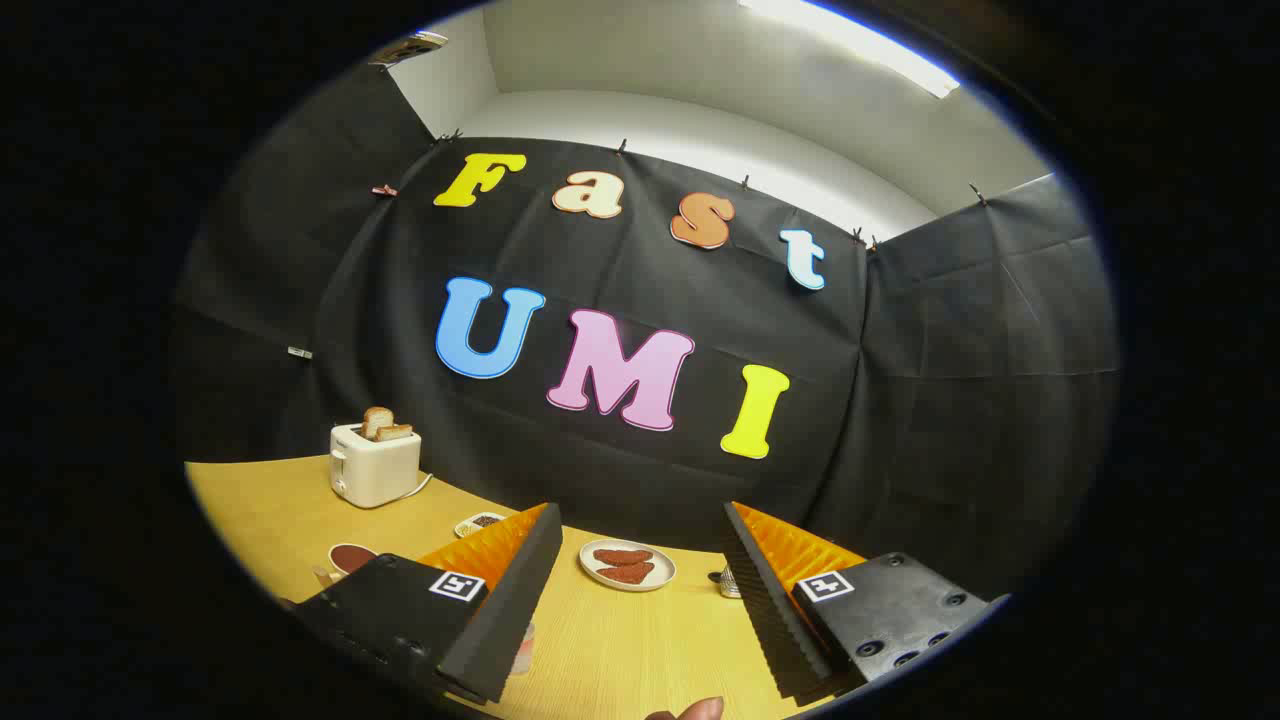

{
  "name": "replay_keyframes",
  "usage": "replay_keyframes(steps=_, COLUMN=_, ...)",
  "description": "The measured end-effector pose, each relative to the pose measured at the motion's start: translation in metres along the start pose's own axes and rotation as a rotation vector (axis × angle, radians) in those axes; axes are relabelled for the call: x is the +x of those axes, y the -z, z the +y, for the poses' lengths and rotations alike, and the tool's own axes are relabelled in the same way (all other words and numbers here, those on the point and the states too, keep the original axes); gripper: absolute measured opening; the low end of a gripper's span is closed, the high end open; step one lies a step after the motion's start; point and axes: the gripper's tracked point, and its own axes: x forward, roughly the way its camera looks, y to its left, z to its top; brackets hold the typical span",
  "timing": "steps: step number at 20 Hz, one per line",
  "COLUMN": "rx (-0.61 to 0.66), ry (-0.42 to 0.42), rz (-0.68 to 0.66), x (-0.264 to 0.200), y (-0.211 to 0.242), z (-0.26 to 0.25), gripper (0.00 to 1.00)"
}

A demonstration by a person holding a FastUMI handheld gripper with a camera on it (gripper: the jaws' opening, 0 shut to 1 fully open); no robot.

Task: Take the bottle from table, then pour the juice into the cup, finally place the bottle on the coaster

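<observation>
Tongs (640, 580) spread wide and empty above a yellow tabletop (610, 650), a plate (627, 565) of food beyond them, a toaster (374, 465) and a cup (345, 560) further off to the left; no bottle is identifiable, so tilting down to find it before closing seems wise.

Plate (628, 565) lies beyond the spread tongs (640, 570); toaster (374, 464) far left.

A staged recording booth, not a real kitchen: black cloth (640, 450) is clipped up as walls below a plain white ceiling. Breakfast props, a toaster (373, 466) and a plate (627, 565), sit on a yellow wooden table (620, 640).
</observation>
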Motion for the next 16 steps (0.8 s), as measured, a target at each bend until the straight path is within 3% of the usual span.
replay_keyframes(steps=16, rx=0.003, ry=-0.016, rz=-0.009, x=-0.002, y=0.005, z=0.025, gripper=0.97)
